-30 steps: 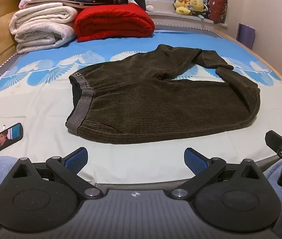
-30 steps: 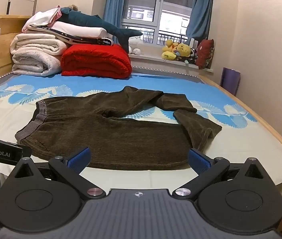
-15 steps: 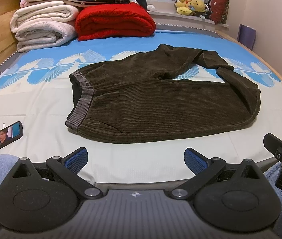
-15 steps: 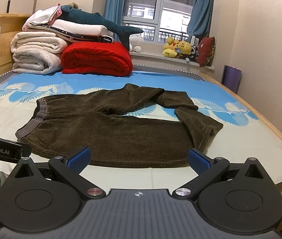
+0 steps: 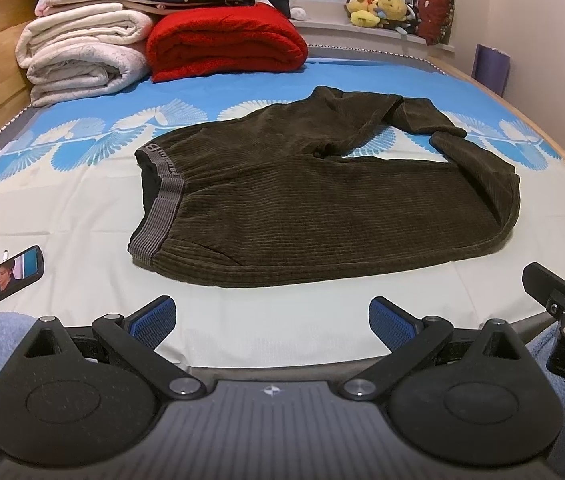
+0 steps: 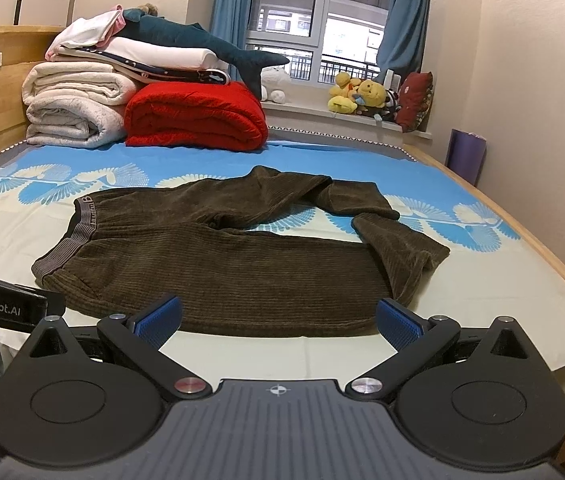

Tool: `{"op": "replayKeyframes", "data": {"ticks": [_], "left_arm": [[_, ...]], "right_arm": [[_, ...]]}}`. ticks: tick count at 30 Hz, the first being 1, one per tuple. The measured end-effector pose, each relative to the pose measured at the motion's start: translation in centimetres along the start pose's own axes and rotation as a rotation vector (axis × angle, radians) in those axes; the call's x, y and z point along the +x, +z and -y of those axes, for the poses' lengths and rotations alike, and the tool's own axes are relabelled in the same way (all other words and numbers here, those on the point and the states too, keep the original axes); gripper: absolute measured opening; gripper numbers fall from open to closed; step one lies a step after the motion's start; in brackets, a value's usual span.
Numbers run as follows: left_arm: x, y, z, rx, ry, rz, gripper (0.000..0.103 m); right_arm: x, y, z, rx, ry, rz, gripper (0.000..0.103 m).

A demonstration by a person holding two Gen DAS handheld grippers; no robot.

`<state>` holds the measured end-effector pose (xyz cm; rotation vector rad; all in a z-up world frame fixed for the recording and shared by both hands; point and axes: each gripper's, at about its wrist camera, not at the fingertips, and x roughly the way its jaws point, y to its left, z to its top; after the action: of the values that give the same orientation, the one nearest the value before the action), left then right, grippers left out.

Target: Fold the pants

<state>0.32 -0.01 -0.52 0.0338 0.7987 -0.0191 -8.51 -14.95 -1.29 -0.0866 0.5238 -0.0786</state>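
Note:
Dark brown corduroy pants (image 5: 322, 204) lie flat on the bed, grey waistband (image 5: 162, 200) to the left, legs running right, both leg ends bent back. They also show in the right wrist view (image 6: 242, 264). My left gripper (image 5: 272, 320) is open and empty, above the bed's near edge, short of the pants. My right gripper (image 6: 278, 318) is open and empty, its fingertips over the near hem of the pants.
A red folded blanket (image 5: 226, 40), white rolled bedding (image 5: 82, 56) and a shark plush (image 6: 202, 48) are stacked at the bed's far left. A phone (image 5: 6, 276) lies near the left edge. Stuffed toys (image 6: 362, 96) sit on the windowsill. Wooden bed rail (image 6: 542, 248) on the right.
Both grippers have moved slightly forward toward the pants and tilted up a little. The pants have not moved. Both stay open.

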Motion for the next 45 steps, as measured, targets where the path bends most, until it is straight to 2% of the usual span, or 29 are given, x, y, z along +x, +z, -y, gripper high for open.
{"op": "replayKeyframes", "data": {"ticks": [45], "left_arm": [[1.1,-0.1,0.1,0.009,0.0,-0.032,0.103]], "right_arm": [[0.9,-0.5,-0.1,0.005,0.008,-0.029,0.102]]}}
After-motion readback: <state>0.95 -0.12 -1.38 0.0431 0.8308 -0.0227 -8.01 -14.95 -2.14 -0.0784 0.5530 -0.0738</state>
